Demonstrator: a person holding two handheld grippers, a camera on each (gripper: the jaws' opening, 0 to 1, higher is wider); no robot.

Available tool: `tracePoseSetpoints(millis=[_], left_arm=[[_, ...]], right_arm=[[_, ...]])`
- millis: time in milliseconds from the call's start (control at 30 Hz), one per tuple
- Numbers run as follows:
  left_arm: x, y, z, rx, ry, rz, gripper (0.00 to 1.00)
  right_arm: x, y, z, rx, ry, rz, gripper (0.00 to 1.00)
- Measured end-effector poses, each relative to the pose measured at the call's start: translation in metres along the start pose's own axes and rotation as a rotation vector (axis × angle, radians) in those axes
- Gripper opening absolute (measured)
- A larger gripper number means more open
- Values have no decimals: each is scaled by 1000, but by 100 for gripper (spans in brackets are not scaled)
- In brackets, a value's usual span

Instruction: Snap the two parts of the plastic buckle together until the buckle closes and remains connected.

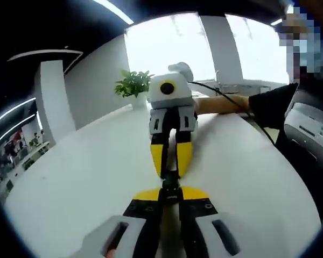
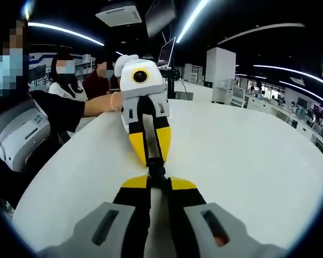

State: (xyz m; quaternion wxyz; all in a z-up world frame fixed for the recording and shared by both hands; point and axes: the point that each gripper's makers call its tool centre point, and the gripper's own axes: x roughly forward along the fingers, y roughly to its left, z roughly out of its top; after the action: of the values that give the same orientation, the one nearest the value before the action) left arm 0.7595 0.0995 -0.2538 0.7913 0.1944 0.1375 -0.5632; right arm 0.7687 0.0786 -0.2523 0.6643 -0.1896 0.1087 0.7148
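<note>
Buckle halves (image 1: 170,183) meet between the opposed tips above the white counter (image 1: 86,177). Left hand-held gripper (image 1: 170,194) and right hand-held gripper (image 2: 157,183) each pinch one half. Mating appears underway; next, press axially until latched.

Both tools (image 1: 170,194) (image 1: 171,166) pinching buckle (image 1: 170,184)

Left tool (image 1: 171,189) faces right tool (image 2: 156,176) over table (image 2: 247,161).

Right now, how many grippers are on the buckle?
2. The left gripper and the right gripper meet tip to tip over the white table, each shut on an end of the small black buckle.
</note>
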Motion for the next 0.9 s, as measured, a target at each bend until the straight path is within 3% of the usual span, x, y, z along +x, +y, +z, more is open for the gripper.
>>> tracePoseSetpoints(millis=[67,100,133,167,200,233,333,467,567,667,800,900], left_arm=[[0,-1,0,18,3,-1,9],[1,-1,2,25,-5,-6,0],[7,-12,2,-9,-20,-58,0],[10,-8,0,25,-24,-31,0],[11,-6,-10,34,27,-27,0],[15,-6,-3,31,-8,-36,0],[20,-6,-5,43,5,-18,0],[16,-10,-4,29,-3,-36,1],[4,-9,1,41,-8,-37,8],[-14,9,19,49,-76,58,11],[-57,46,48,3,-211,224,14],[-88,72,49,-26,-249,324,18]], right_arm=[[0,1,0,-23,-9,12,11],[0,2,1,-48,-14,20,11],[2,4,3,-56,-26,44,11],[4,3,2,-73,-9,52,11],[8,4,2,-79,-8,53,11],[10,3,3,-75,-8,54,11],[14,1,3,-46,-5,54,11],[14,3,1,-37,-4,46,12],[13,1,1,-47,-11,32,12],[12,-2,2,-45,-13,27,12],[10,-2,2,-51,-17,15,12],[8,-4,2,-39,-28,12,12]])
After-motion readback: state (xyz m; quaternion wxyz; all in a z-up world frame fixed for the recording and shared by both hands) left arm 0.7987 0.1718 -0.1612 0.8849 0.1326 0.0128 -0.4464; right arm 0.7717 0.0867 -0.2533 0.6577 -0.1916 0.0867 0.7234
